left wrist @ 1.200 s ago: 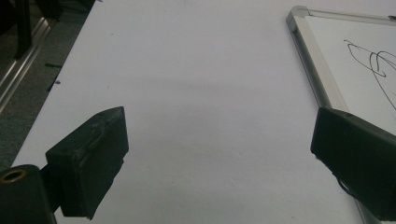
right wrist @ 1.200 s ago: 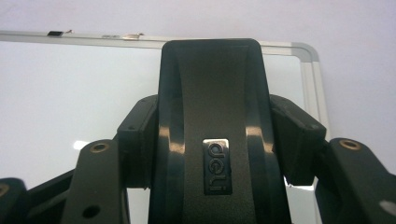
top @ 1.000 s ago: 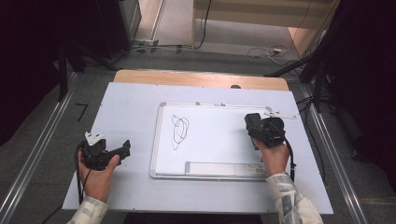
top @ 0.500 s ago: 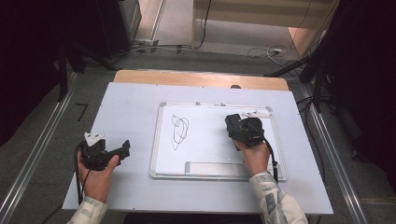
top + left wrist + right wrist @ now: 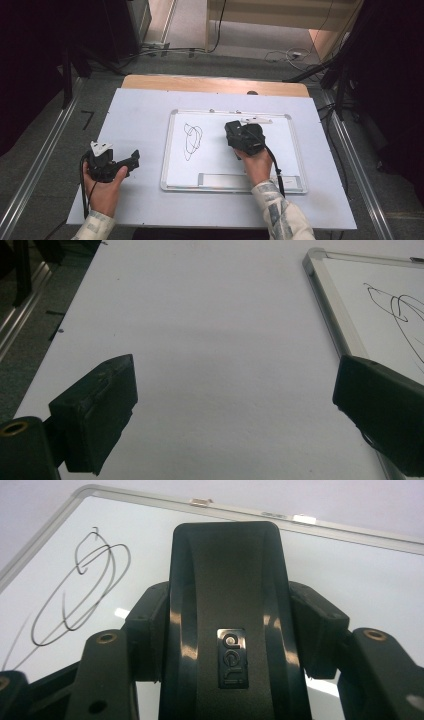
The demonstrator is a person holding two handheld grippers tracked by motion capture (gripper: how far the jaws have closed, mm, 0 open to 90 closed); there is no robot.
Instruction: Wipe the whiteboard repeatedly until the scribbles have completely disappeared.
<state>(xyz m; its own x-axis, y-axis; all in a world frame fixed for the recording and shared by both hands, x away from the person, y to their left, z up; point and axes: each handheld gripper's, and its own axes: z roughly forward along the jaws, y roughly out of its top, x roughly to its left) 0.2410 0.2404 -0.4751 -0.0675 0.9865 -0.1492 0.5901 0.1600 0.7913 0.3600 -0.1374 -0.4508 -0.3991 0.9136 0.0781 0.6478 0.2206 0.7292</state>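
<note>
A whiteboard (image 5: pixel 285 155) lies flat on the white table, with a black scribble (image 5: pixel 192 140) on its left half. Over the board's middle, just right of the scribble, my right gripper (image 5: pixel 242 136) is shut on a black eraser (image 5: pixel 227 605), which stands between the jaws in the right gripper view. That view shows the scribble (image 5: pixel 80 590) ahead to the left on the whiteboard (image 5: pixel 360 580). My left gripper (image 5: pixel 131 159) rests open on the table left of the board. Nothing lies between its jaws (image 5: pixel 235 410); the board's frame (image 5: pixel 330 315) and scribble (image 5: pixel 400 315) lie to their right.
A white marker-like object (image 5: pixel 256 120) lies by the board's far edge. A pale strip (image 5: pixel 222 179) runs along its near edge. The wooden table edge (image 5: pixel 215 84) is beyond, and cables cross the floor (image 5: pixel 280 50) behind it. Metal rails (image 5: pixel 40 165) flank the table.
My right gripper has carried the eraser leftward across the board, from its right side to just beside the scribble. The left gripper has stayed put.
</note>
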